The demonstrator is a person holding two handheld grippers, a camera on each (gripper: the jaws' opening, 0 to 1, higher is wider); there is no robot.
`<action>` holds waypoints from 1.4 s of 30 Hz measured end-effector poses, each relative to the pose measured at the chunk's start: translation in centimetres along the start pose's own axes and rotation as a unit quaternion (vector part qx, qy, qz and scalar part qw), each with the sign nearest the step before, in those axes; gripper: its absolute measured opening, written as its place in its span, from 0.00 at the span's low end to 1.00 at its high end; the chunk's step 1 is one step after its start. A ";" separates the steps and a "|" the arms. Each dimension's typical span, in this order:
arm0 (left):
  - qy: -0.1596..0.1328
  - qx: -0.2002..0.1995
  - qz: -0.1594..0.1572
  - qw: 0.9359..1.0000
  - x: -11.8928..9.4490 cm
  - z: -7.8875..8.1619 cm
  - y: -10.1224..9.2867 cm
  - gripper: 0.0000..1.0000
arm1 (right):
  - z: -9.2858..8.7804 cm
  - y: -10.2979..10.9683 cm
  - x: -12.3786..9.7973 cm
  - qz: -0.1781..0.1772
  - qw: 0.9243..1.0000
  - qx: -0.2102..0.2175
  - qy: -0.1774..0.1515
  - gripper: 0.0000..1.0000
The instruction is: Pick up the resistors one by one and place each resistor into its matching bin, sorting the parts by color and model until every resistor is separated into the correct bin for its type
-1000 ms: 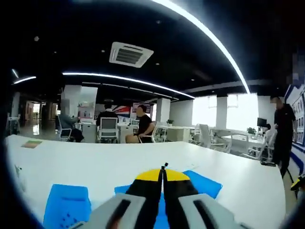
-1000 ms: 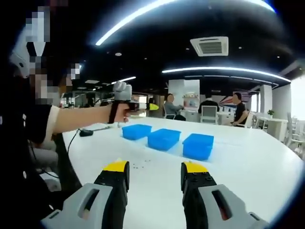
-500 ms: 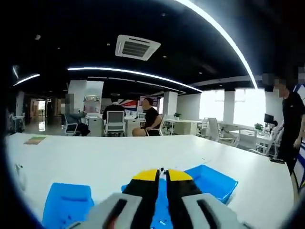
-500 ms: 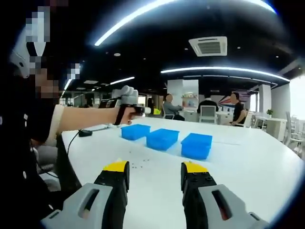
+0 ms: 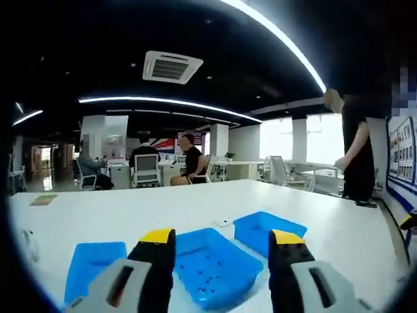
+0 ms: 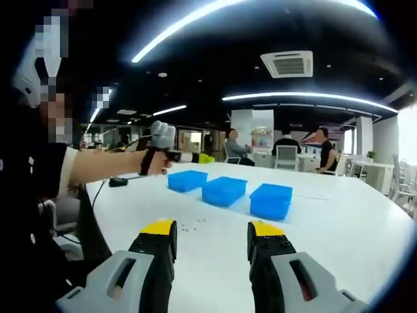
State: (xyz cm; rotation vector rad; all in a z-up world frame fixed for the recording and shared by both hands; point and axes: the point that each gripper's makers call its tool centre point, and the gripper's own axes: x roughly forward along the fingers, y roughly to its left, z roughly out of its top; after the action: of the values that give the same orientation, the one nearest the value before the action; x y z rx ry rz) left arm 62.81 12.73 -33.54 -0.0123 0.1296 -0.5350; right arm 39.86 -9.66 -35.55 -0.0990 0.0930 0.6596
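since the earlier frame the jaws of the left gripper (image 5: 223,240) have gone from together to wide apart, and they are now hanging over the middle blue bin (image 5: 212,264), which is holding small dark resistors (image 5: 207,285). two other blue bins (image 5: 93,264) are lying beside it on the white table (image 5: 130,212). the right gripper (image 6: 212,233) is standing with its jaws apart over loose resistors (image 6: 190,226) on the table, near the bins.

Three blue bins (image 6: 224,189) in row on white table; tiny dark resistors (image 6: 190,225) scattered nearby
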 end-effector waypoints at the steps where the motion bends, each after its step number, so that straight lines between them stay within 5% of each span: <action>1: -0.001 -0.001 -0.005 1.000 -0.9 -0.2 -0.3 0.58 | 0.0 0.0 0.1 0.001 1.000 -0.001 0.000 0.45; 17: -0.046 0.010 -0.044 0.998 -17.6 -0.9 -5.6 0.66 | 0.6 0.3 1.4 0.022 1.000 -0.014 -0.006 0.45; 25: 0.001 0.042 0.013 0.999 -24.3 -5.2 -5.1 0.67 | 1.1 0.3 1.1 0.025 0.999 -0.024 -0.003 0.45; 32: 0.004 0.030 0.047 0.998 -26.3 -6.0 -3.8 0.67 | 1.0 0.9 1.6 0.038 0.999 -0.031 0.005 0.46; 42: 0.008 0.025 0.045 0.999 -25.9 -6.4 -4.0 0.67 | 0.5 0.6 1.5 0.046 0.998 -0.039 0.022 0.46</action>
State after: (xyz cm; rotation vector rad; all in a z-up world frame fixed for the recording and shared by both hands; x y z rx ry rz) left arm 37.88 22.58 -36.62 0.0464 0.1312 -0.4483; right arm 40.69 -8.16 -35.28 -0.1853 0.1145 0.7535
